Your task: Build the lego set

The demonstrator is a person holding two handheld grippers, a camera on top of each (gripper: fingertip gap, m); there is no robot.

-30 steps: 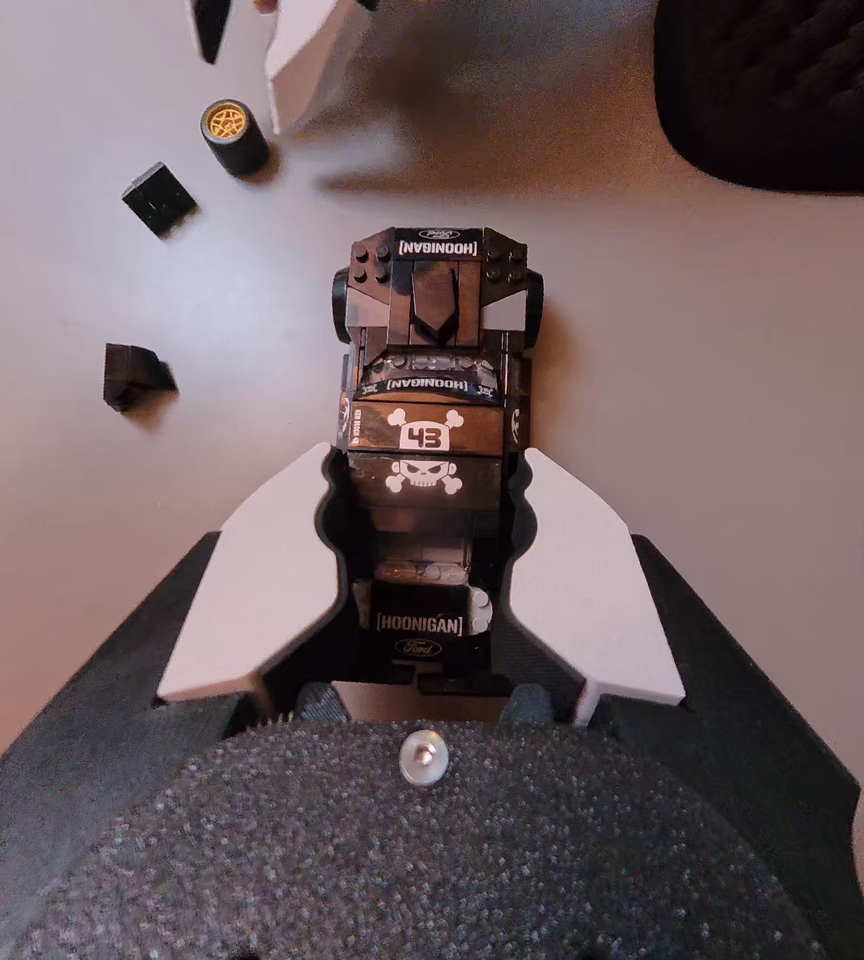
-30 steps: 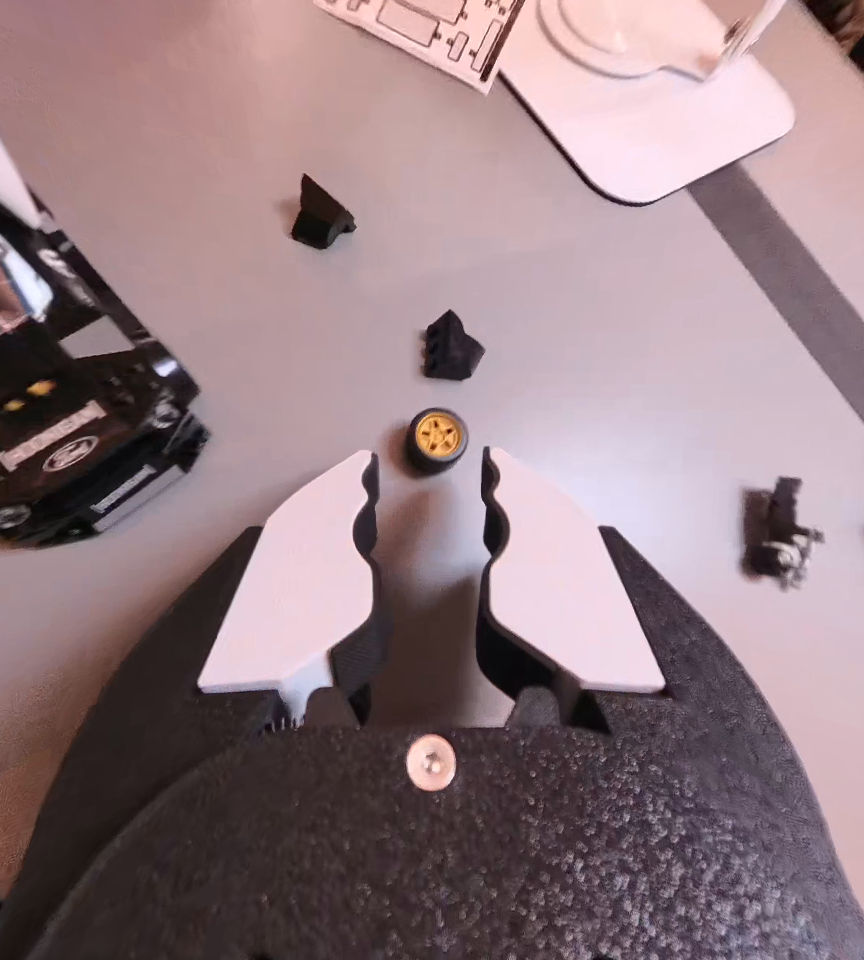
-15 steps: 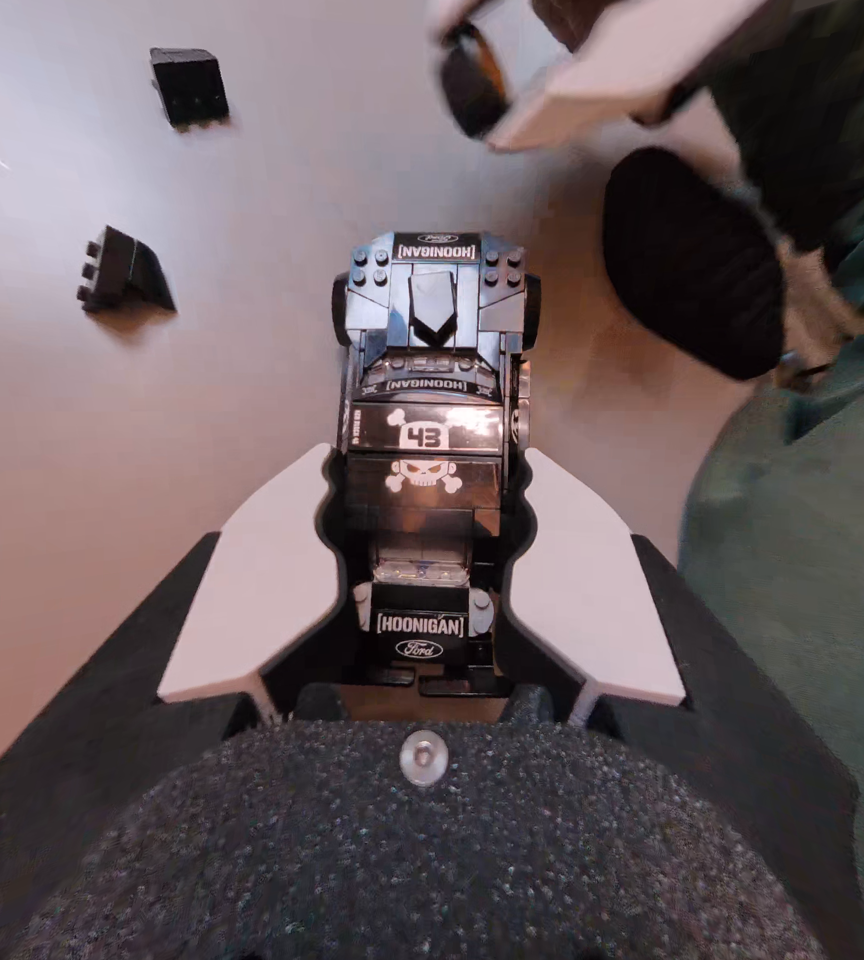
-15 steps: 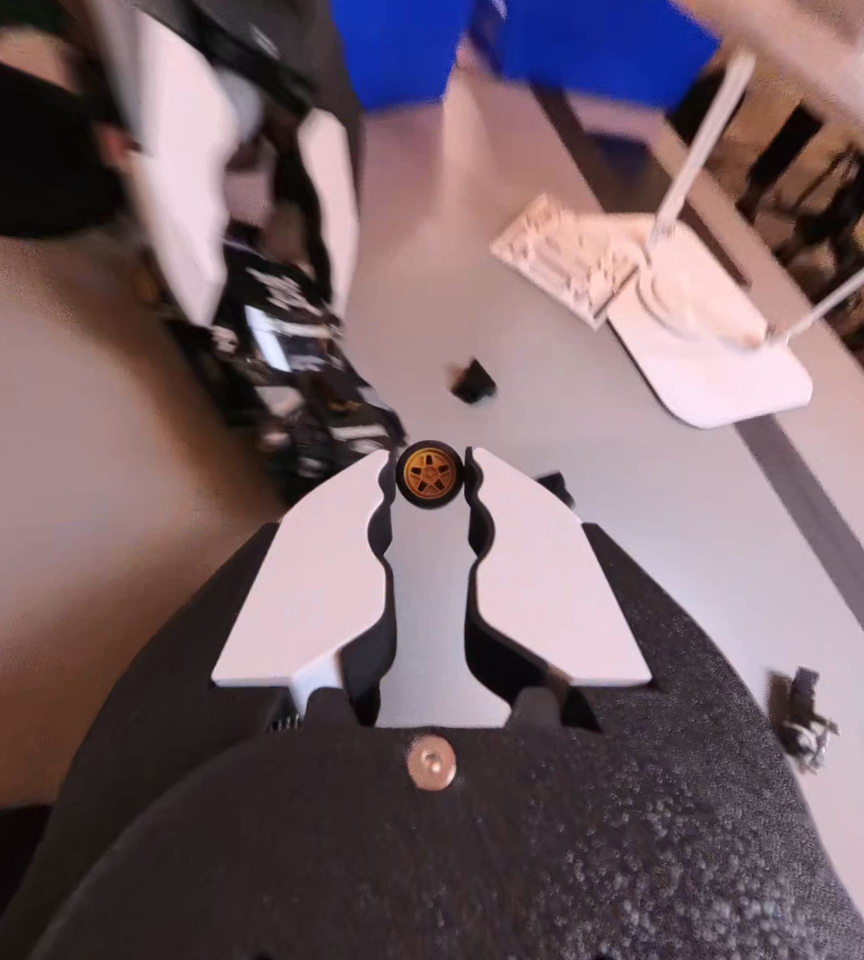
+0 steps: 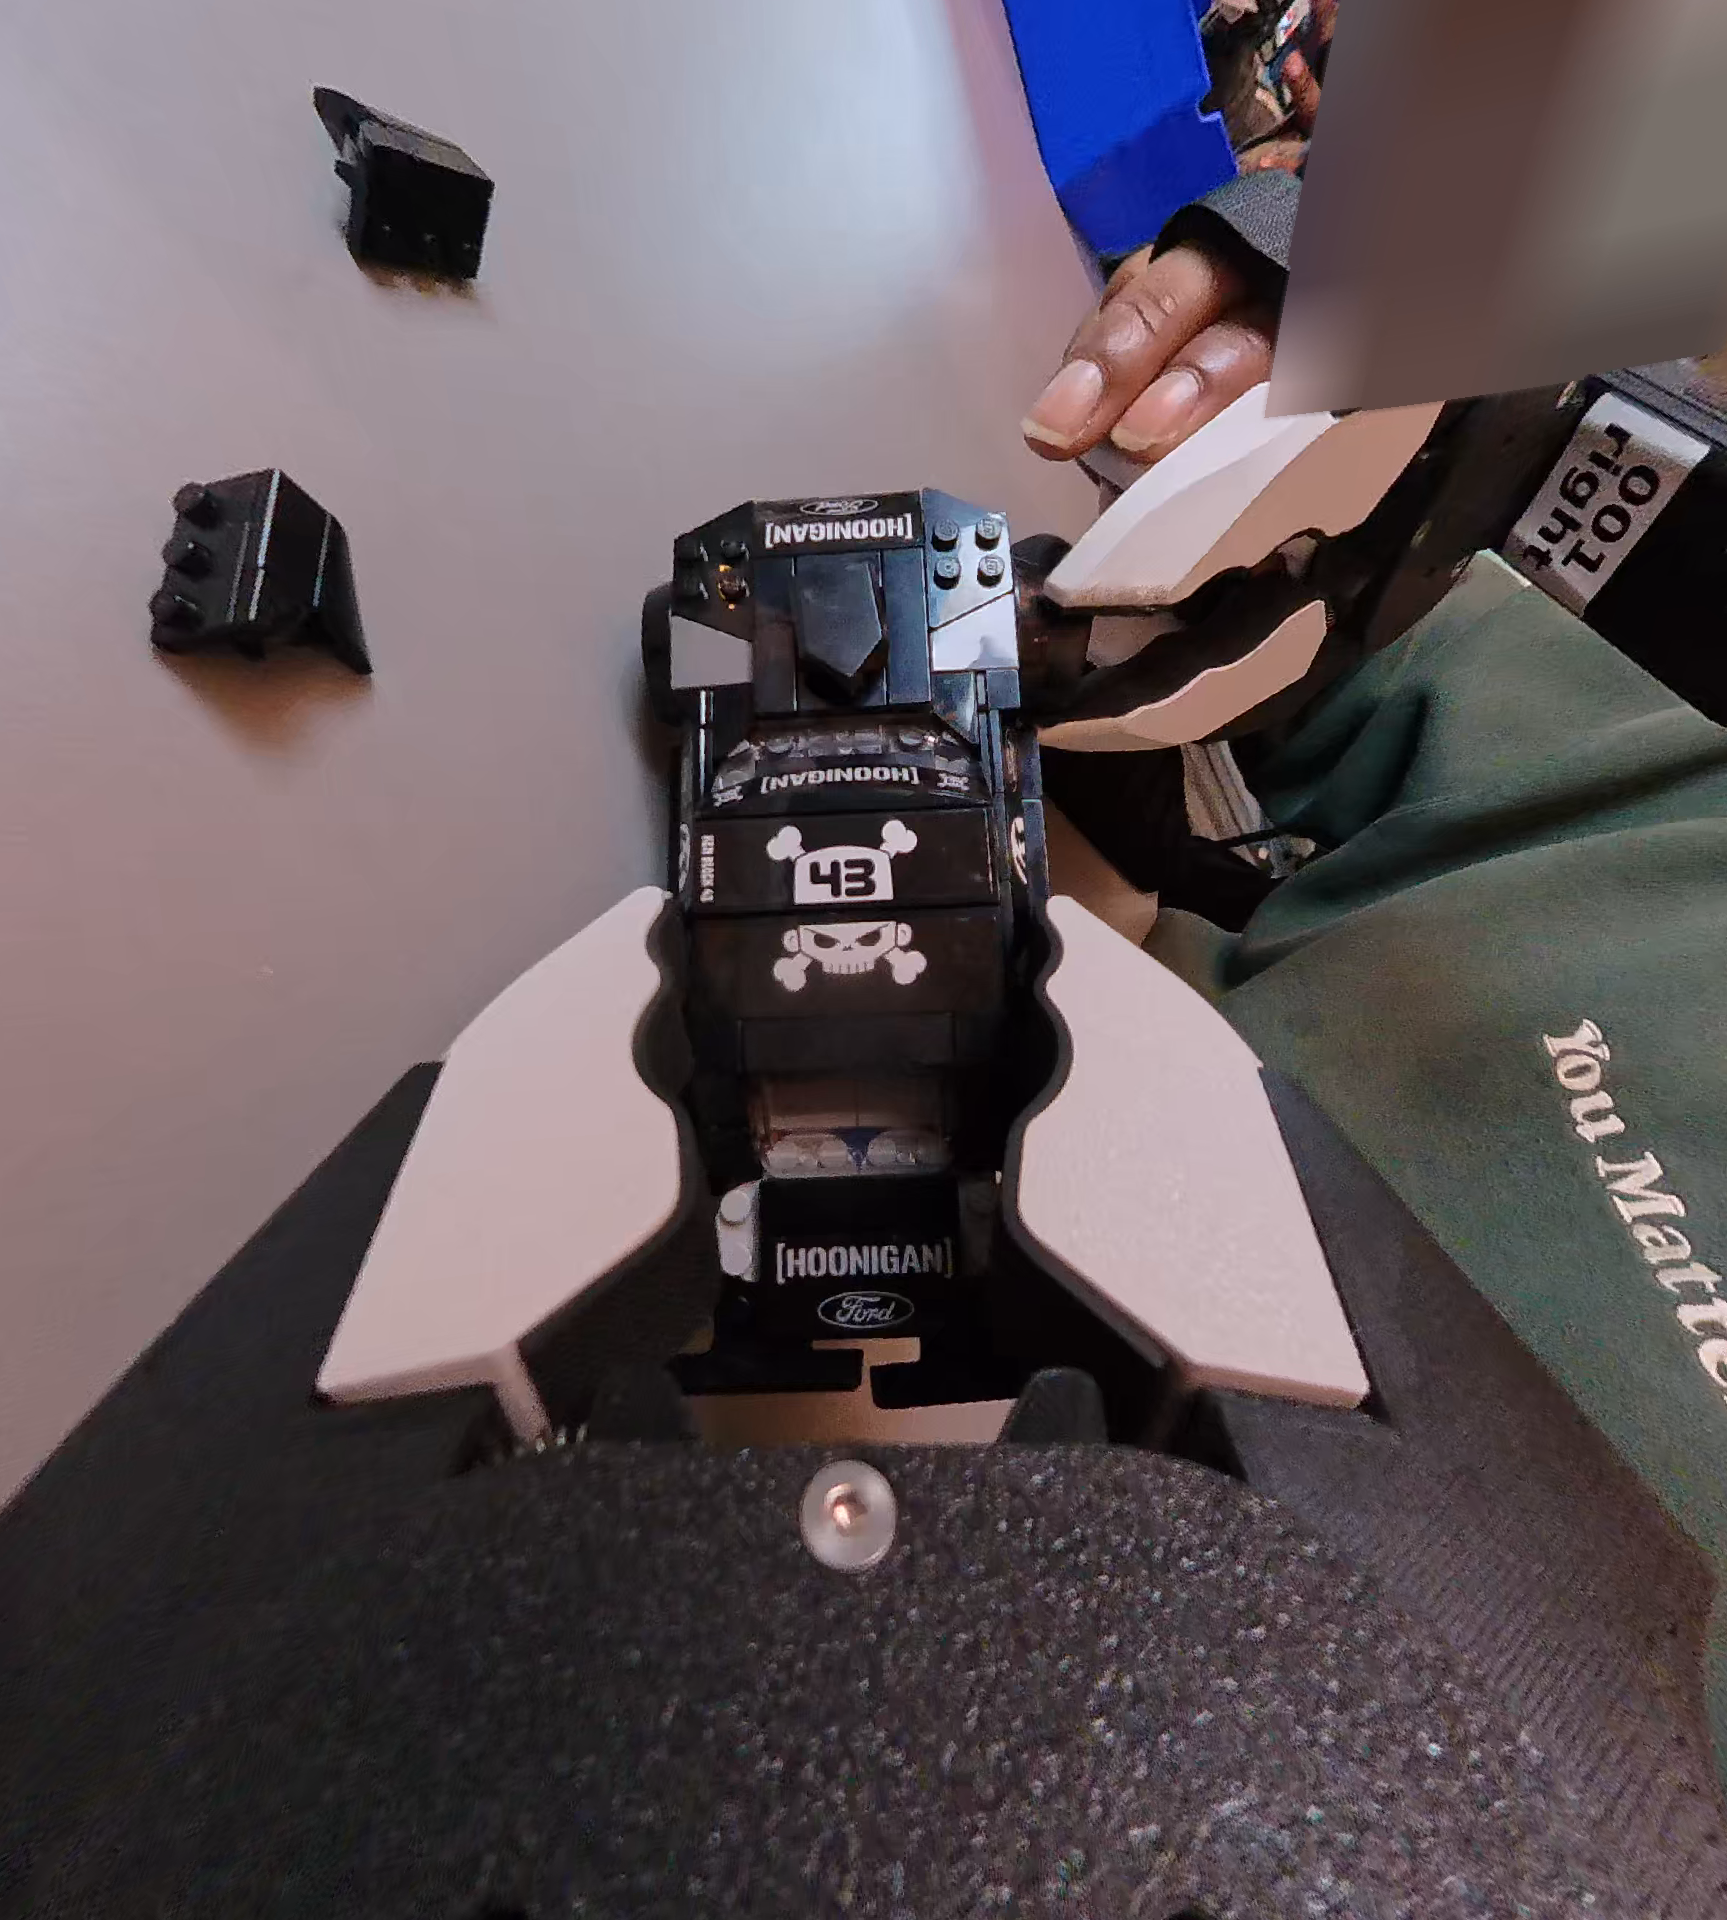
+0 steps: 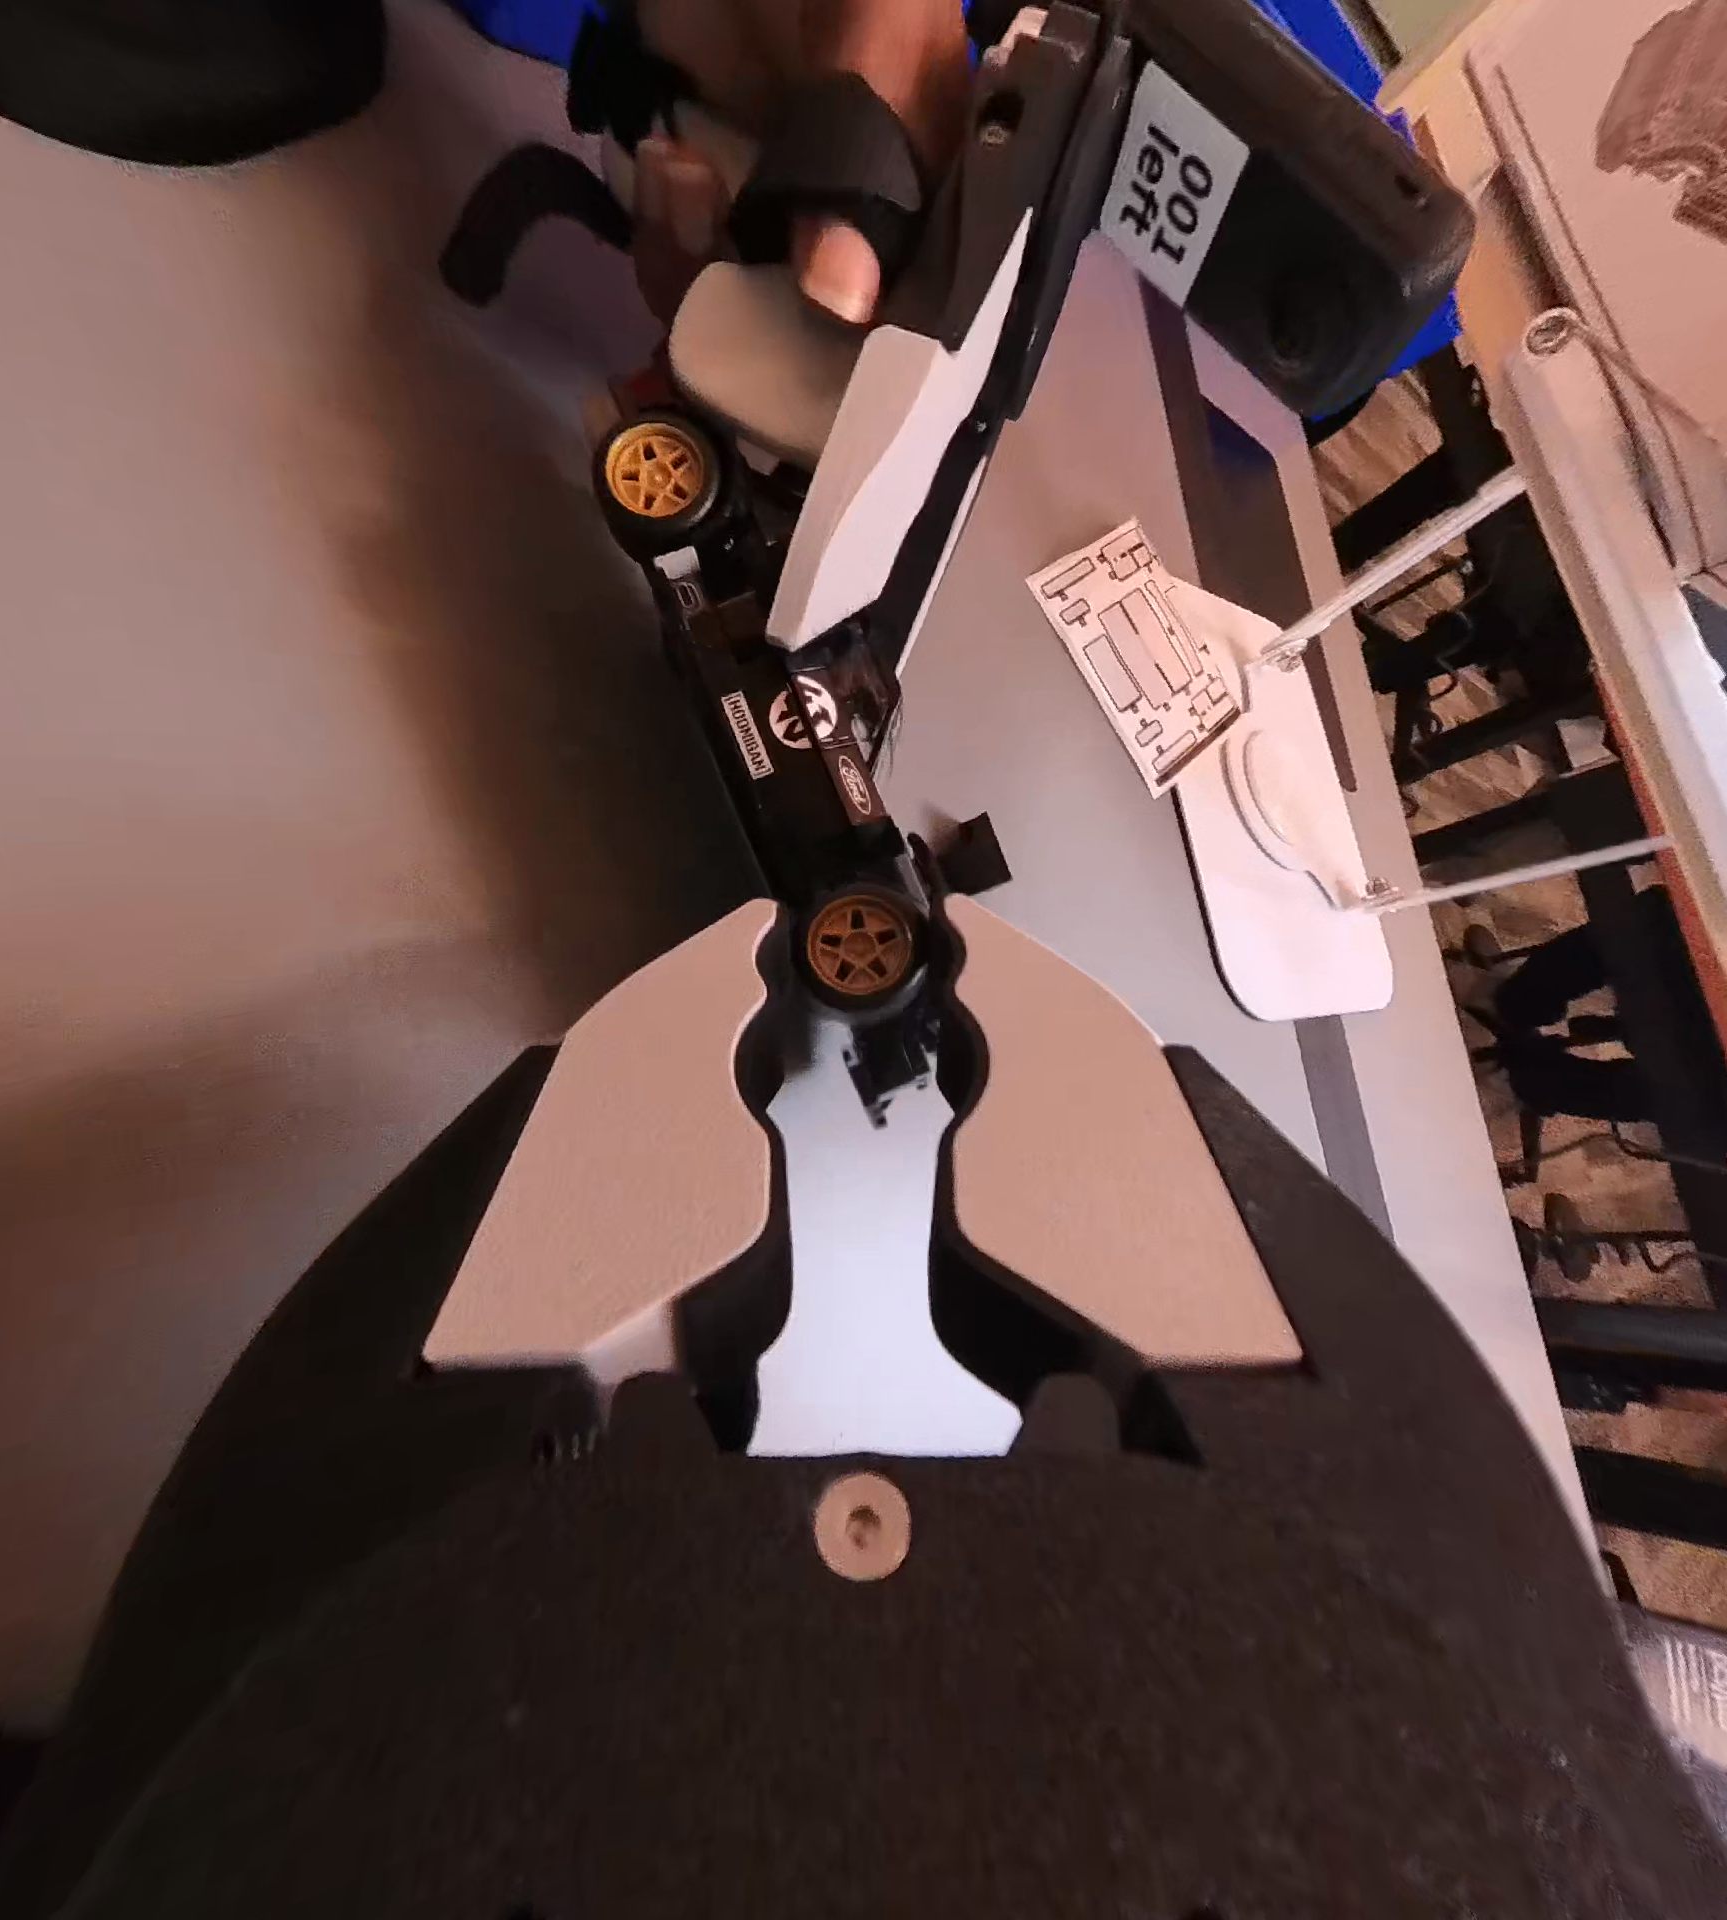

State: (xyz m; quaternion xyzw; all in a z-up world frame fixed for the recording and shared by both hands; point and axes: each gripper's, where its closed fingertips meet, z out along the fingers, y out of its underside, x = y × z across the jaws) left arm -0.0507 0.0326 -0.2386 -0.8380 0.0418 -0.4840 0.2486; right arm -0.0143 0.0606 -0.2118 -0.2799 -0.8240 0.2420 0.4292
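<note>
Above the grey table [image 5: 163,935], left gripper [image 5: 851,935] clamping black car [image 5: 843,831], right gripper [image 6: 857,935] pinching gold wheel [image 6: 857,948].

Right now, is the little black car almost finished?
Nearly. The car body looks built, and one gold wheel is on. The left gripper holds the car while the right gripper presses another gold wheel against its side. Two loose black pieces lie on the table, perhaps still to add.

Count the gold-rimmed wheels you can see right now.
2, both in the right wrist view. One wheel sits on the car beside the left gripper; the other wheel is pinched in the right gripper against the car. The car's far side is hidden.
</note>
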